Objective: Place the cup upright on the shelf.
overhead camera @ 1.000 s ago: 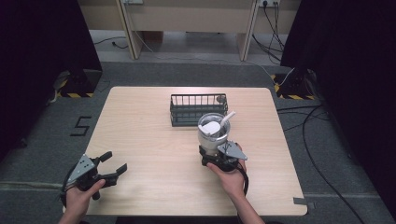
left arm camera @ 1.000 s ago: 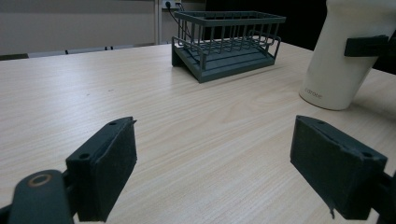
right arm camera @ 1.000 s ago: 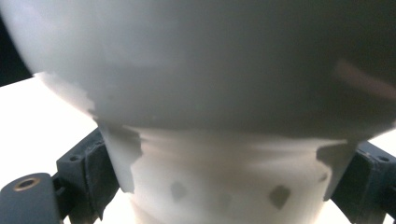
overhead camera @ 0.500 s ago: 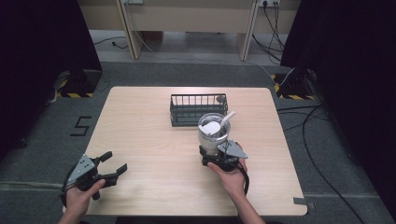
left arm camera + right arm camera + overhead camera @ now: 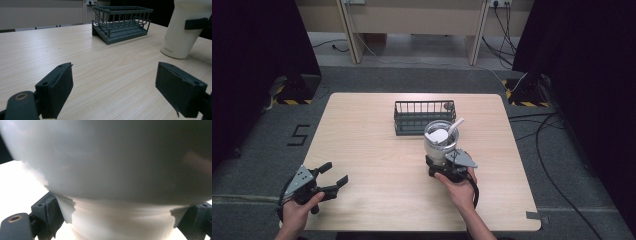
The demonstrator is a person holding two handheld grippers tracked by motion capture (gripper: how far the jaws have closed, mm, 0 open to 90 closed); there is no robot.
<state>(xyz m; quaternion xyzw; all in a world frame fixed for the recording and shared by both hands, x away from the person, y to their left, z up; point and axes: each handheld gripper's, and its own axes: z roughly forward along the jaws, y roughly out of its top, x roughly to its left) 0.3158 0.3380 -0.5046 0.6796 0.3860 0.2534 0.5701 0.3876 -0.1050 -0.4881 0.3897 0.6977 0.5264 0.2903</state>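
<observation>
The right gripper [image 5: 441, 165] clasps the lower body of the cream tumbler [image 5: 439, 142], which stands just at 5 o'clock of the wire basket [image 5: 424, 117] and reads "corore" or similar near its base, while the left gripper [image 5: 334, 176] hangs spread wide, touching nothing.

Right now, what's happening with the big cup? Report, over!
Right gripper shut on tall cream tumbler with straw, standing on wooden table. Left gripper open, idle near table's front-left corner. Dark wire basket just behind tumbler.
</observation>
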